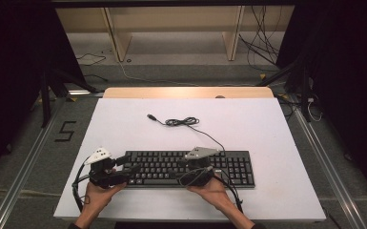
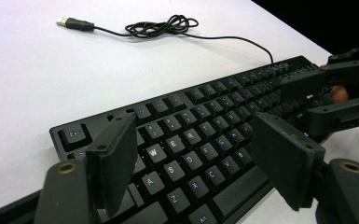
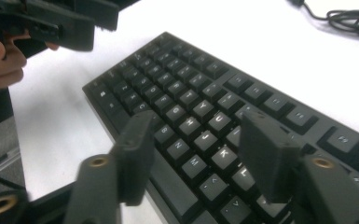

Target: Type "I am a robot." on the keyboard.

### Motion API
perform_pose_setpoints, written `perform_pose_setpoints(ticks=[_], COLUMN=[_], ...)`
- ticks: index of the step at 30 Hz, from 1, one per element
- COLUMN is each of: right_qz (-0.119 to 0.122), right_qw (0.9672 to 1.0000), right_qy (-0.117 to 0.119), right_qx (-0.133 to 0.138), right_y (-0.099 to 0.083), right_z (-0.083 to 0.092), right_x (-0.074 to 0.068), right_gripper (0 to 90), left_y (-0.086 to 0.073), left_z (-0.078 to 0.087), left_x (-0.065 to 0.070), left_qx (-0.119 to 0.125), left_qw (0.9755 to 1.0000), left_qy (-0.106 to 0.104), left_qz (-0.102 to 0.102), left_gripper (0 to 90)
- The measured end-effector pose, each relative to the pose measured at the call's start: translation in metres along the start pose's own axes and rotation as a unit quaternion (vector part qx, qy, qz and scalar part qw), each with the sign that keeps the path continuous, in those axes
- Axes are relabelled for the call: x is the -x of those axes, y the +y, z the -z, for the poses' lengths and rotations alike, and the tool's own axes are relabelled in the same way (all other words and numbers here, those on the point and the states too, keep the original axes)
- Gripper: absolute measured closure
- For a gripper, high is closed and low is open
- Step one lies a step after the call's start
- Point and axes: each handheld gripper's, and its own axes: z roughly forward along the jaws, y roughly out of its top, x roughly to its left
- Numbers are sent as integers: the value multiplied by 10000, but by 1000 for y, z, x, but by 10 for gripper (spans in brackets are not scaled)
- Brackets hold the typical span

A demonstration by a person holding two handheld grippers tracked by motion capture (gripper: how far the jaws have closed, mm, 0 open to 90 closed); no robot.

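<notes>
A black keyboard (image 1: 190, 168) lies flat near the front edge of the white tabletop (image 1: 267, 129), its long side running across in front of the person. Its cable (image 1: 205, 133) leaves the back edge, runs toward the middle of the tabletop, forms a loose coil (image 1: 181, 122) and ends in a USB plug (image 1: 150, 116) lying free on the surface, well apart from the keyboard.

The left gripper (image 1: 124, 164), held in the person's left hand (image 1: 97, 193), sits at the left end of the keyboard. In the left gripper view its fingers (image 2: 114, 161) are spread wide above the letter keys around W, E, A and S, with nothing between them. Whether the tips touch the keys cannot be told.

The right gripper (image 1: 195, 167), held in the right hand (image 1: 214, 191), sits over the middle of the keyboard, toward the front row. In the right gripper view its fingers (image 3: 135, 154) are spread apart above the keys around M, K and L, close to the space bar (image 3: 170, 189). Nothing is pinched between them. Contact with the keys cannot be confirmed.

Each gripper carries a grey three-cornered plate (image 1: 98, 155) on top, and a dark cable trails from each toward the front edge of the tabletop. The two grippers stand apart from one another, both over the keyboard.
</notes>
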Motion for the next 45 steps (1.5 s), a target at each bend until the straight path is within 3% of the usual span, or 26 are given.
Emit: perform_pose_setpoints(ticks=[7,15,19,25,29,37,45], right_qz=[-24,-54,-66,-68,-54,-39,-34], right_qw=[9999,9990,9983,9980,9981,9980,9980], right_qy=[-83,-125,-166,-195,-189,-184,-182], right_qx=[144,433,561,603,590,597,609], right_y=[1,2,3,2,1,1,0], right_z=[12,28,34,37,38,39,40], right_x=[3,7,9,10,9,8,7], right_gripper=[339,301,300,298,297,290,288], left_y=[0,-2,-3,-6,-9,-14,-16], left_z=[-1,-2,-4,-10,-16,-28,-32], left_x=[1,6,10,16,19,22,25], left_qx=[-39,-142,-286,-685,-925,-1235,-1344], left_qw=[10000,9990,9974,9929,9905,9862,9844], left_qy=[-73,-321,-438,-565,-566,-534,-517], left_qz=[-46,-270,-486,-789,-844,-963,-1007], left_gripper=[324,496,610,752,819,878,887])
